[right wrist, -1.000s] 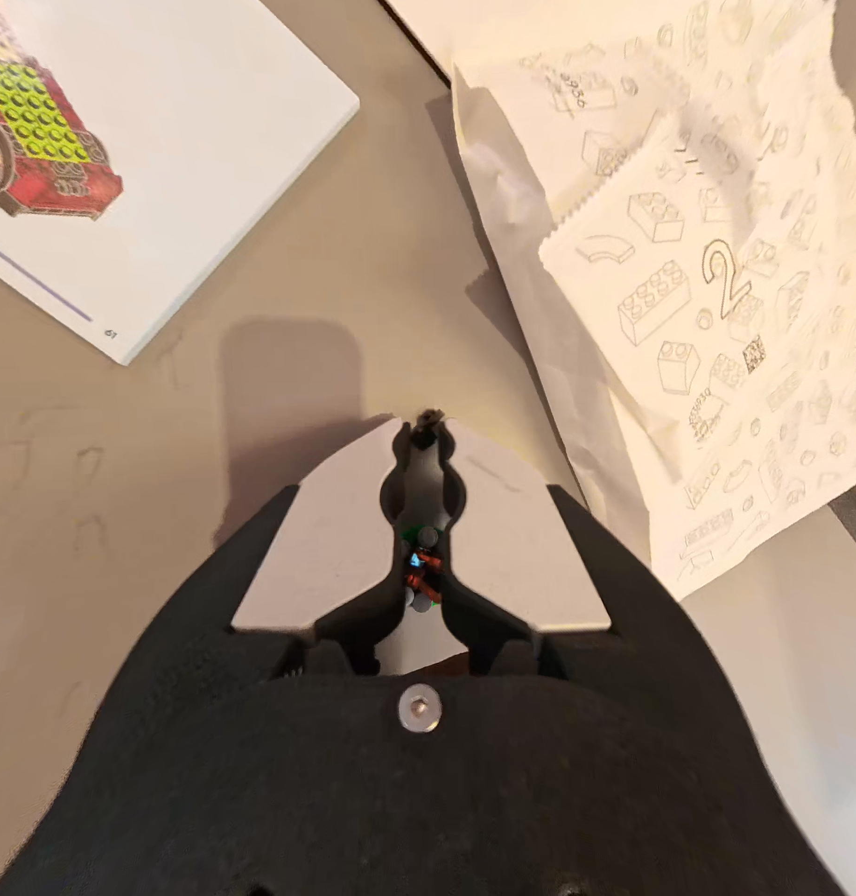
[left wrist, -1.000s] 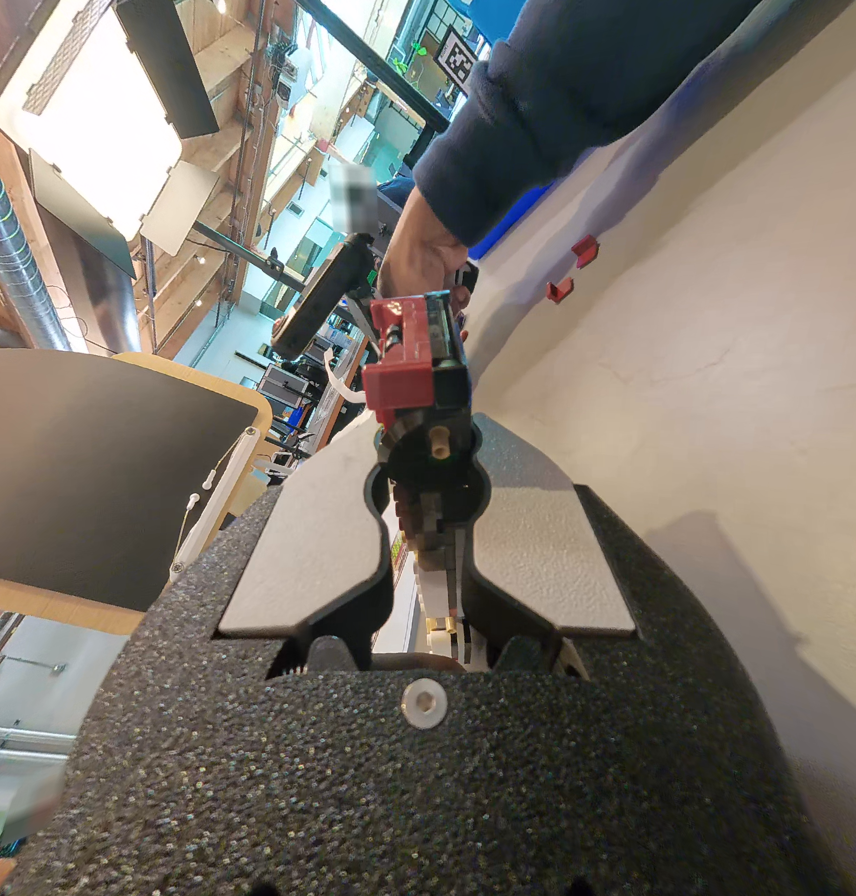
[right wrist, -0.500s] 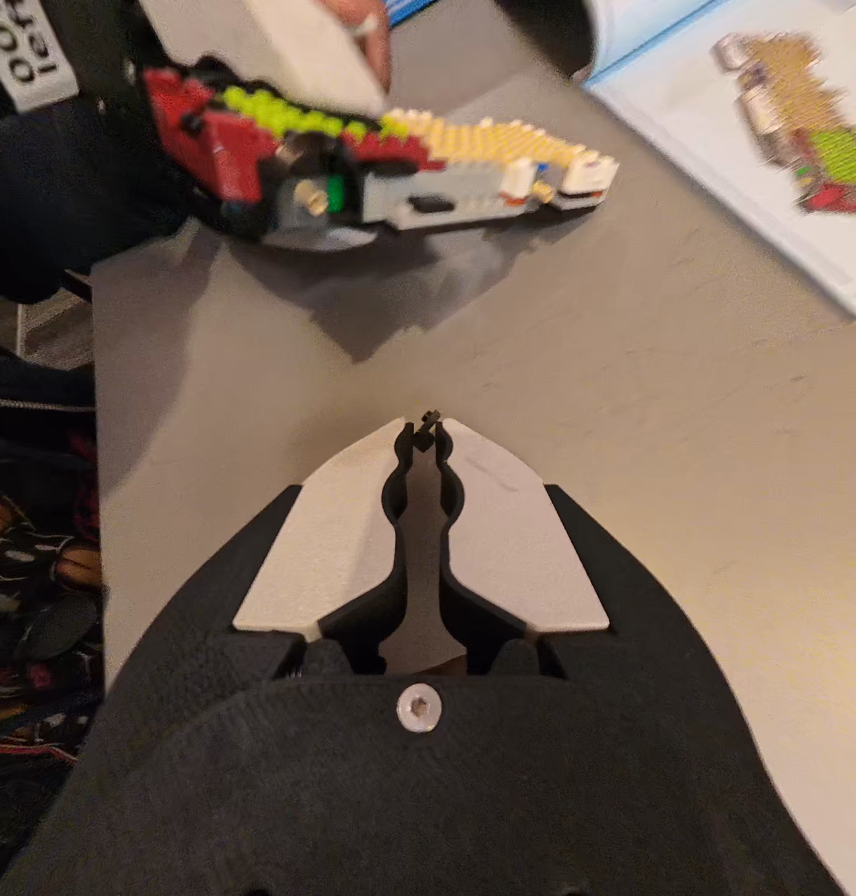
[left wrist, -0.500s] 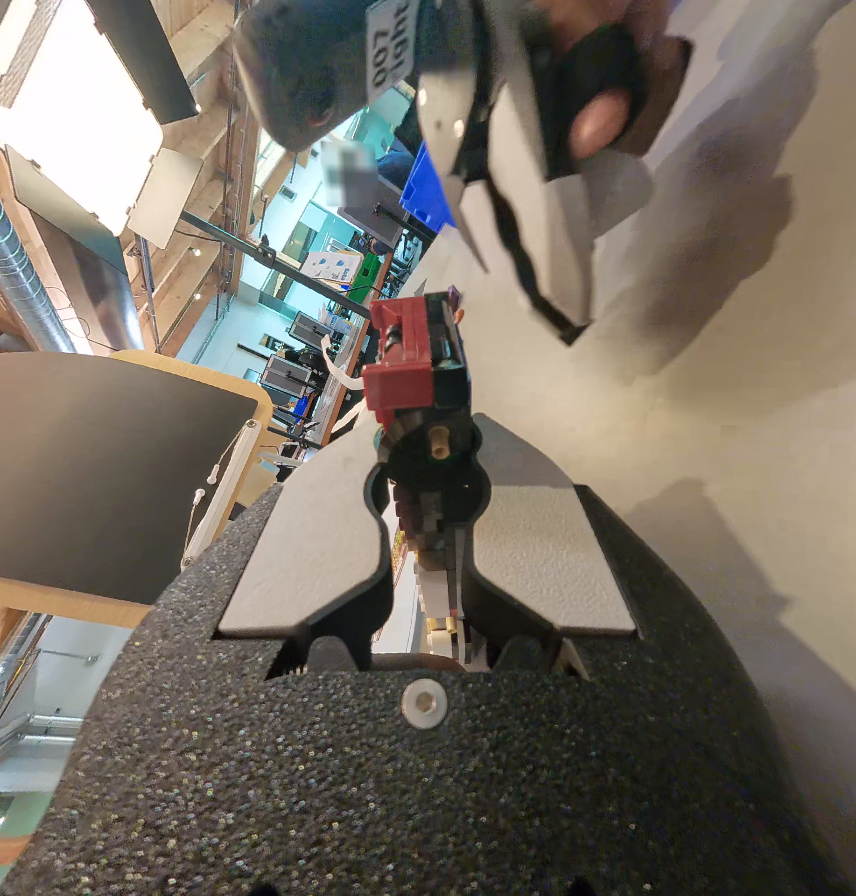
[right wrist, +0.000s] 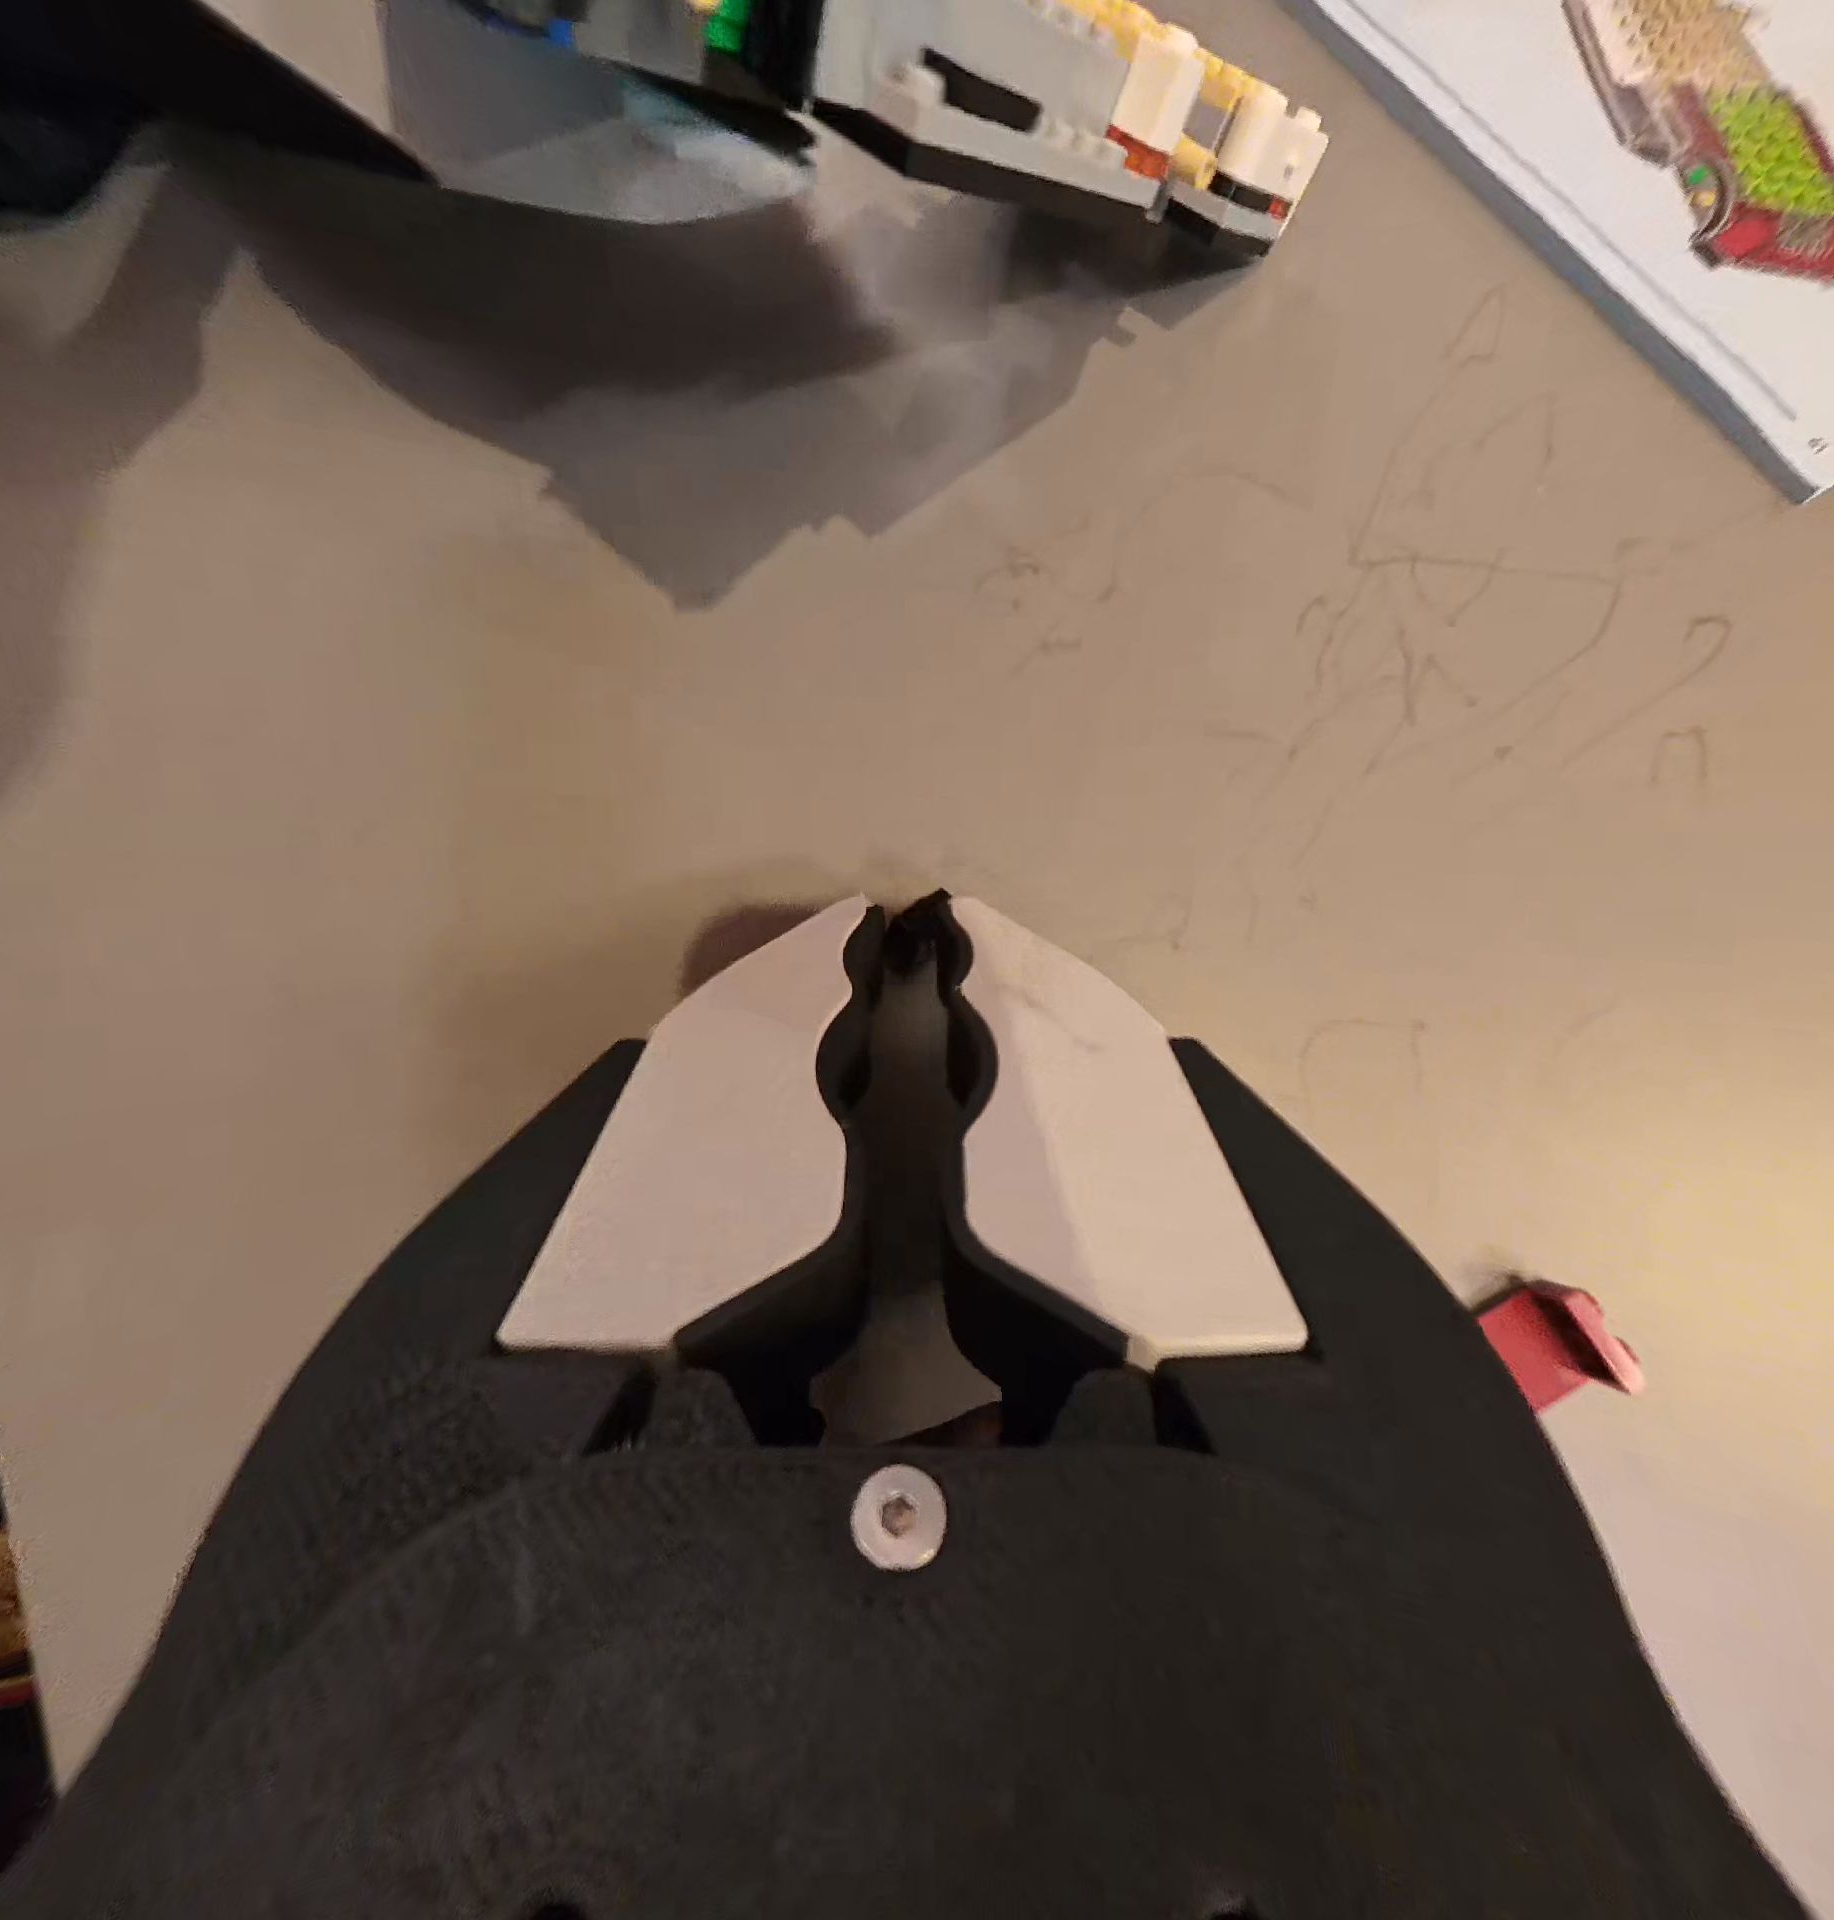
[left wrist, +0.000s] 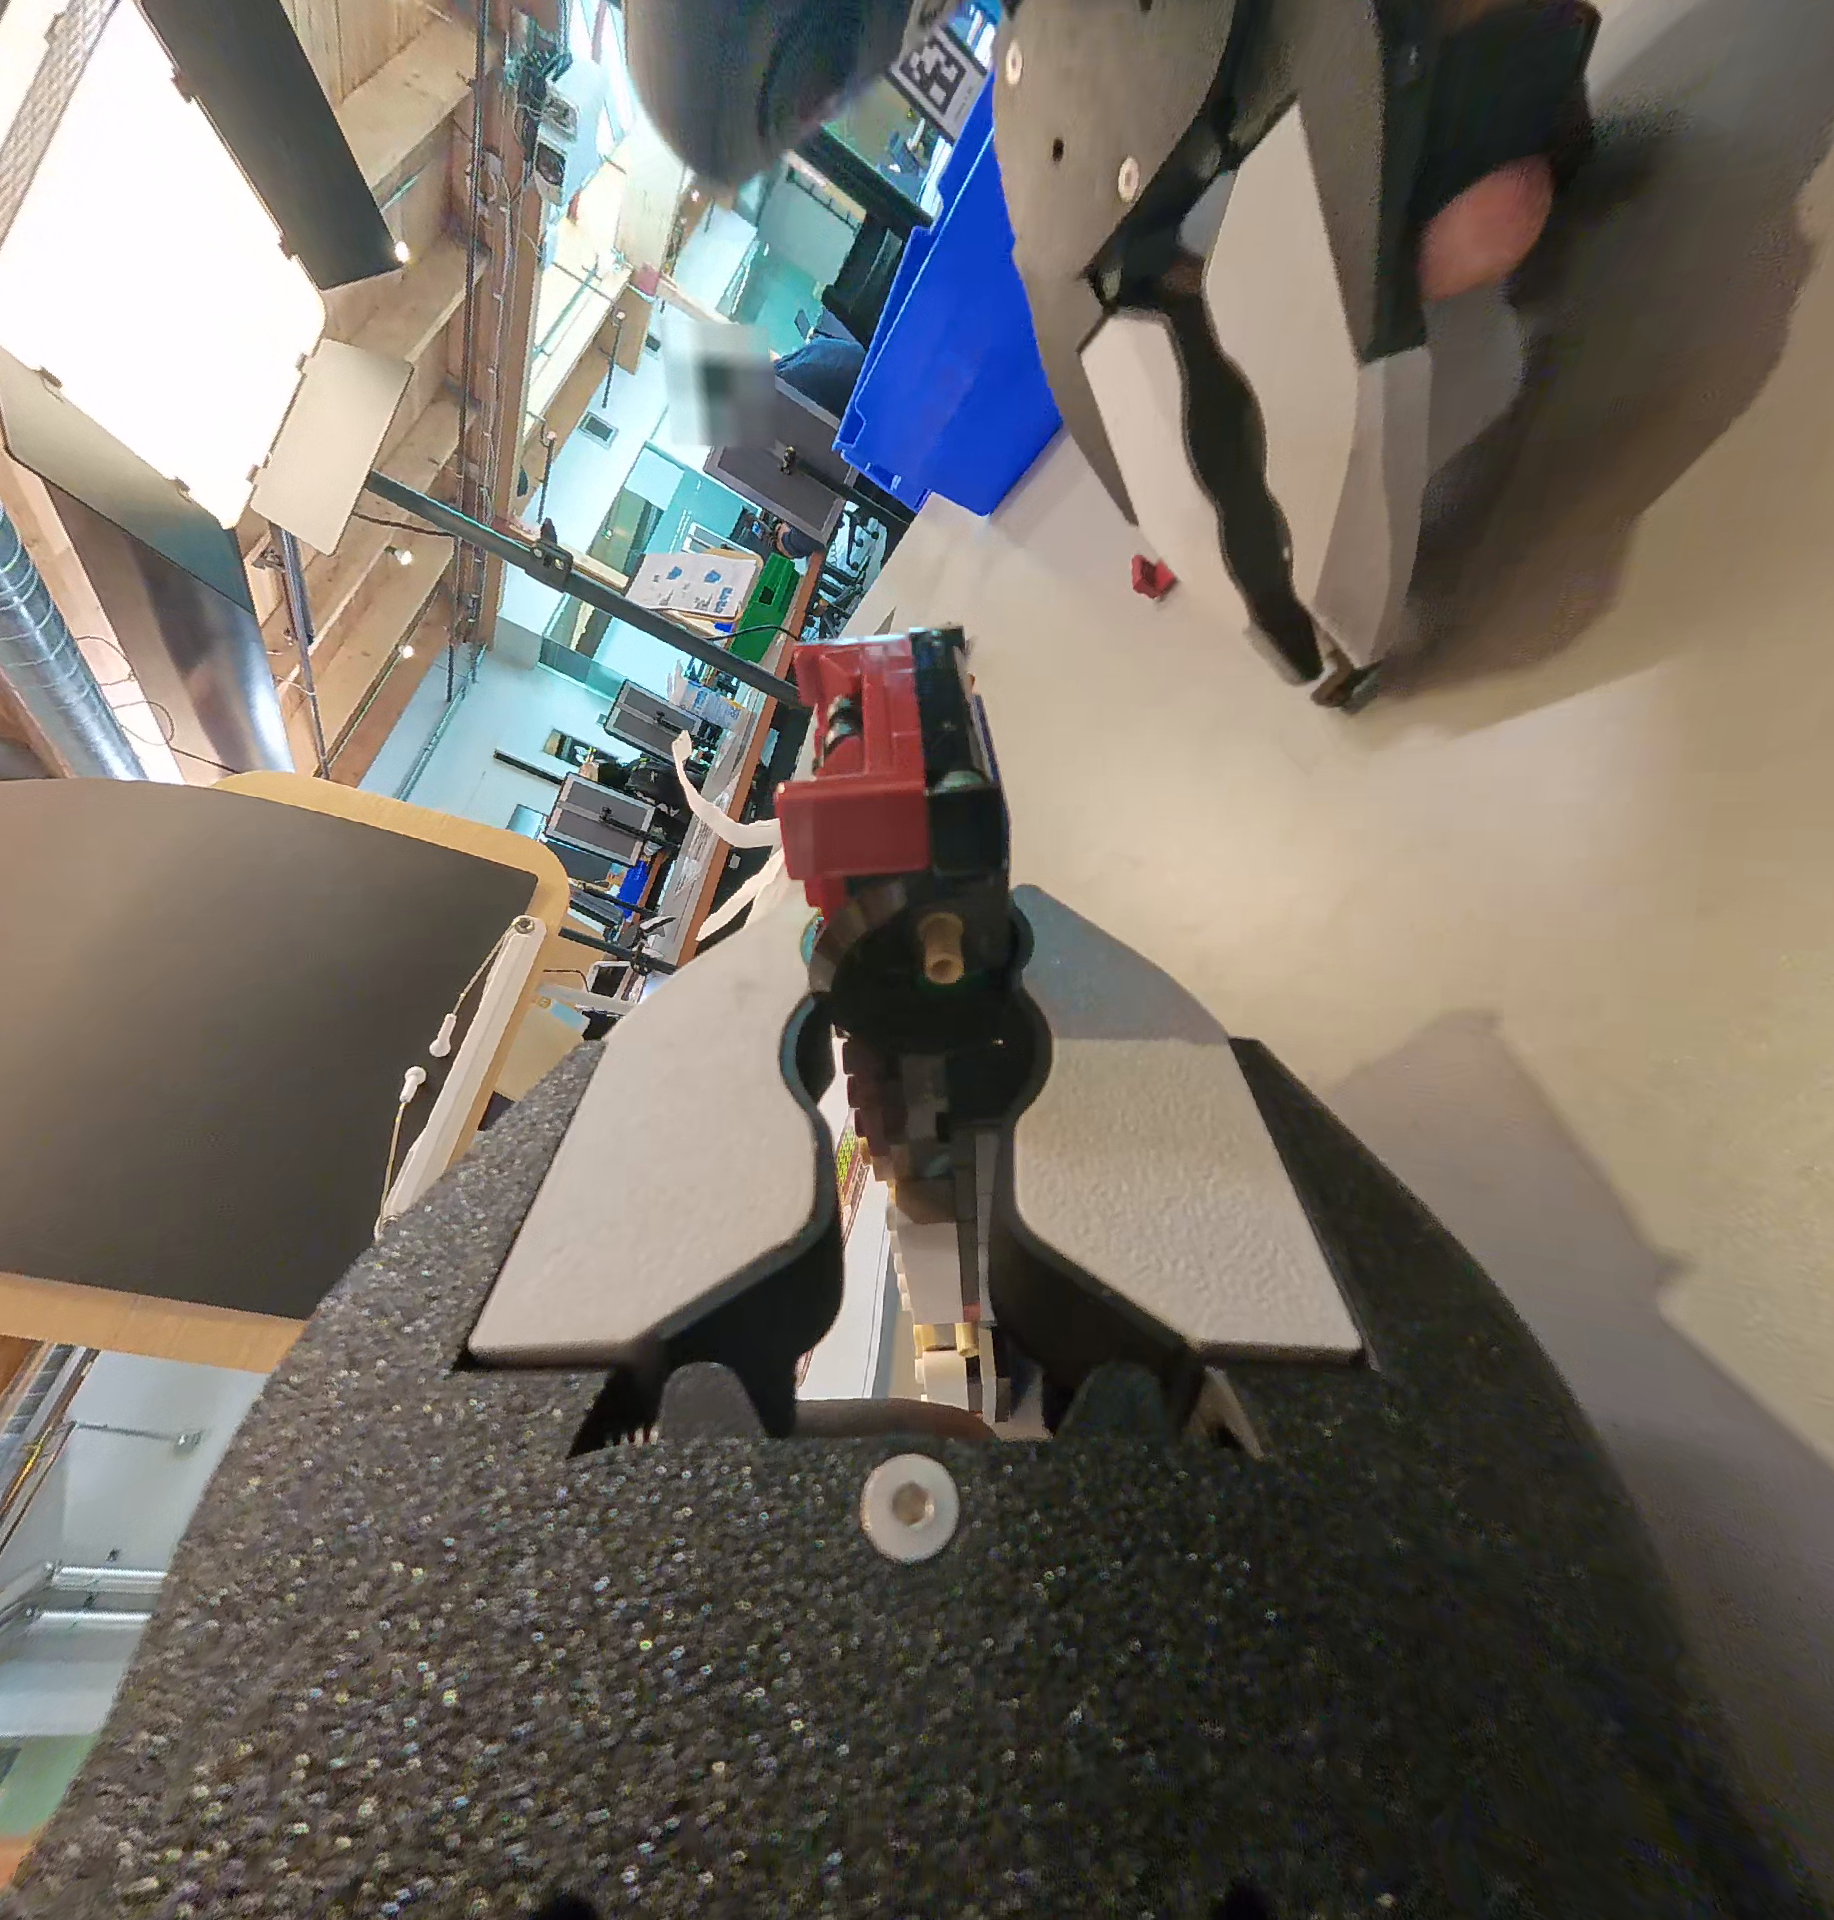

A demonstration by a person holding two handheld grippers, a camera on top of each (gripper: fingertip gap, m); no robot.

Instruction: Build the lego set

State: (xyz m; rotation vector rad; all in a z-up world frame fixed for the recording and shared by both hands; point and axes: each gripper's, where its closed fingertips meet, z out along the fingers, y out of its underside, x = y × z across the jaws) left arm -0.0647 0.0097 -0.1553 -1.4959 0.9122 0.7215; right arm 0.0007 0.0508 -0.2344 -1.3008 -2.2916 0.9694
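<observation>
Partly hidden between its fingers, the left gripper (left wrist: 918, 987) clamps a brick model (left wrist: 892, 790); the right gripper (right wrist: 908, 920) pinches a small black piece (right wrist: 918, 935), indistinct, near a red brick (right wrist: 1557, 1345).

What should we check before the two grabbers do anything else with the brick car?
1. Left gripper clamps the brick model: ok.
2. Model is off the table, casting a shadow: ok.
3. Right gripper pinches a tiny dark piece at its tips: ok.
4. What that piece is: cannot tell.
5. Loose red brick beside the right gripper, untouched: ok.
6. Instruction booklet lies open nearby: ok.
</observation>
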